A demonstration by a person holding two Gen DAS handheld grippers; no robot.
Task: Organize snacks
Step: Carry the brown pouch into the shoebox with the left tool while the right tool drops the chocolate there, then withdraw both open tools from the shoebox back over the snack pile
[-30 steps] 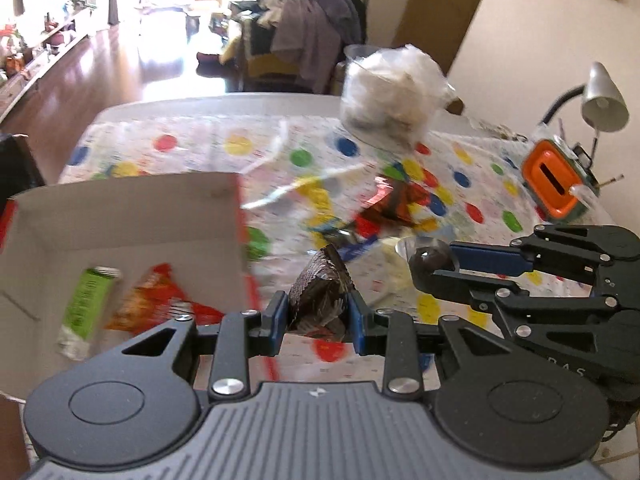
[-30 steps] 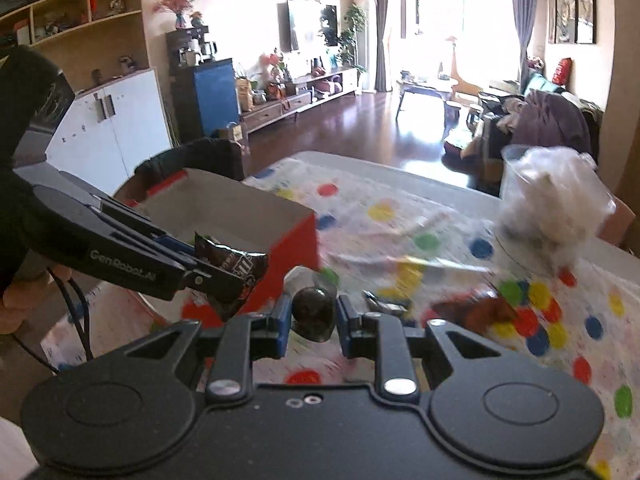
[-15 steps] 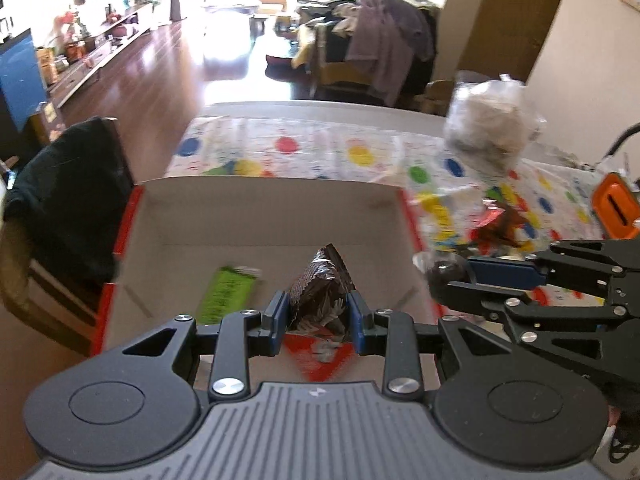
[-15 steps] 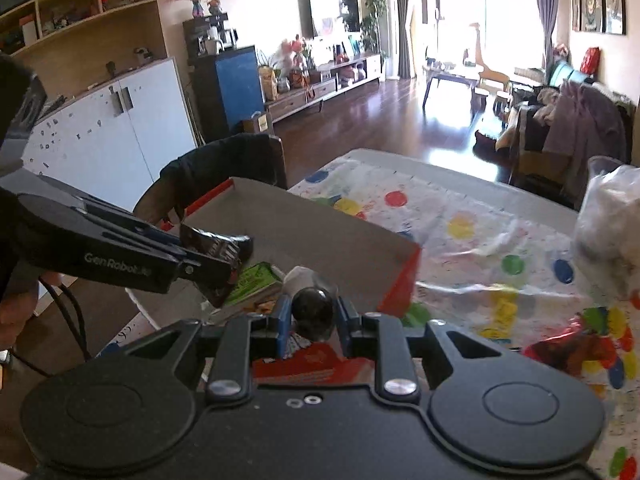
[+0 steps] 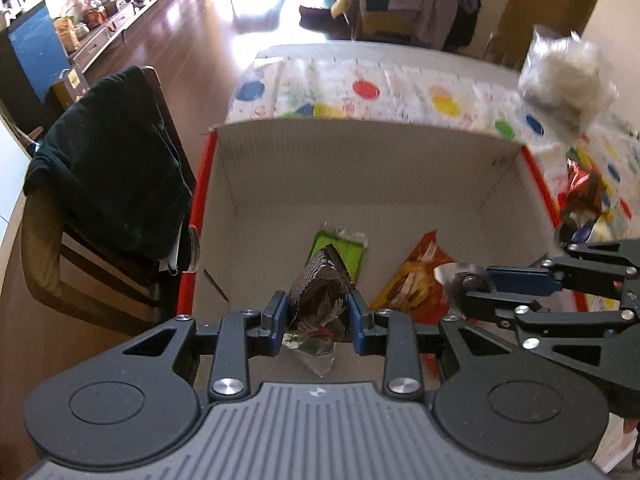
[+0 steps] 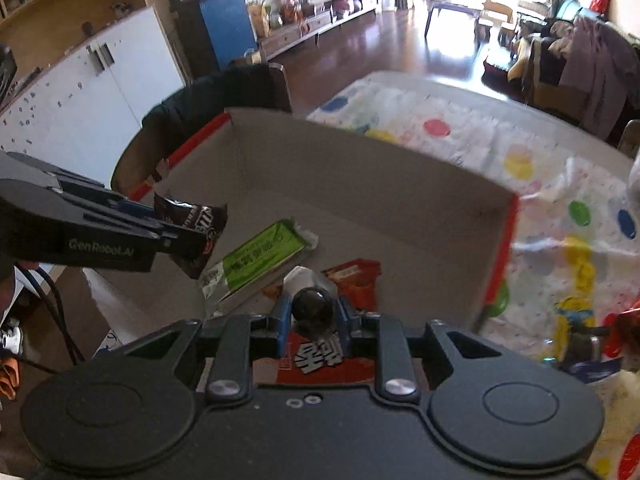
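A: Starting at the left, what is there?

B: A wooden chair with a dark garment over its back [image 5: 108,184] stands just beside the desk with the white cloth of coloured dots [image 5: 400,88]. Next to it, on the desk, sits the open cardboard box with red outer walls [image 5: 360,160].

A: And inside the box?

B: Lying flat on its floor are a green foil-edged snack bar [image 6: 260,256] and, to the right of it, an orange-red snack packet [image 5: 416,276].

A: What about the left hand-held gripper?

B: The left hand-held gripper [image 5: 318,316] hangs over the box, tilted downward. Its blue pads are closed a good way and pinch a crumpled dark brown candy wrapper [image 5: 320,292], which sticks up between them. In the right wrist view the same wrapper [image 6: 192,232] juts out past the black fingers, above the near left part of the box.

A: And the right one?

B: The right hand-held gripper [image 6: 312,316] is also over the box, further right. Its jaws are nearly together, clamped on a small round dark sweet in clear wrapping [image 6: 313,308], which sits above the orange-red packet.

A: Anything beyond the box?

B: To the right, on the cloth, lie more loose snacks in red and dark wrappers [image 5: 584,192], blurred. Behind them stands a clear plastic bag of whitish stuff [image 5: 564,80].
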